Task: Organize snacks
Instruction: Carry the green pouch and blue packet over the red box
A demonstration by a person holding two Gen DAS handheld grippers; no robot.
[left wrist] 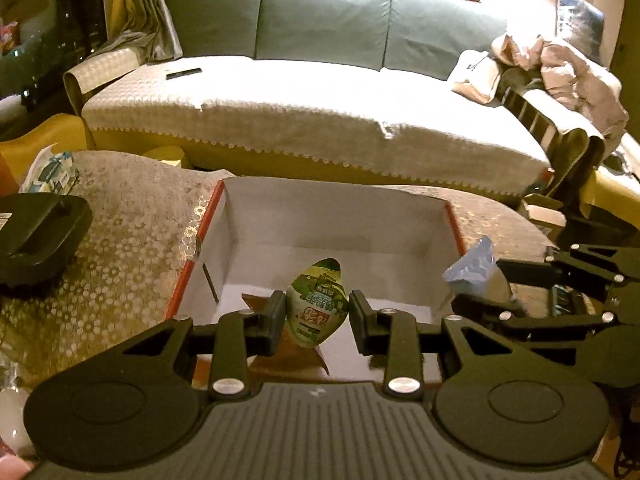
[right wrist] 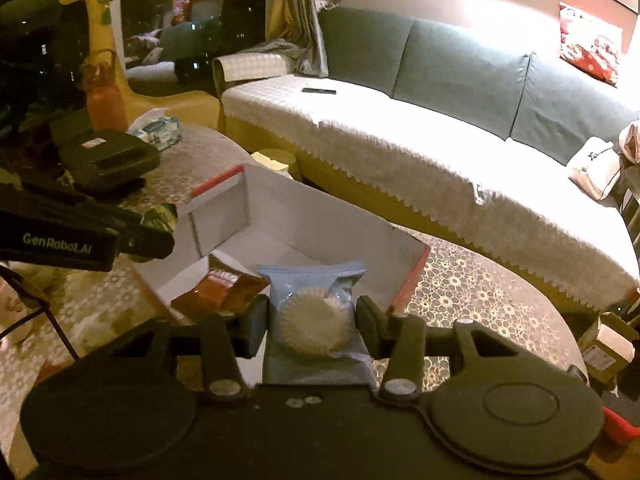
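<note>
Snacks: green packet pinched upright in left hand-held gripper over box; right hand-held gripper pinches blue cake packet beside it.

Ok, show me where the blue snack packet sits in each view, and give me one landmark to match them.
Left wrist view: the blue snack packet is at right, just past the box's right wall, held in the right gripper.
Right wrist view: the packet is at bottom centre, between that gripper's fingers.
Shared landmark: the white box with red edges.
</note>
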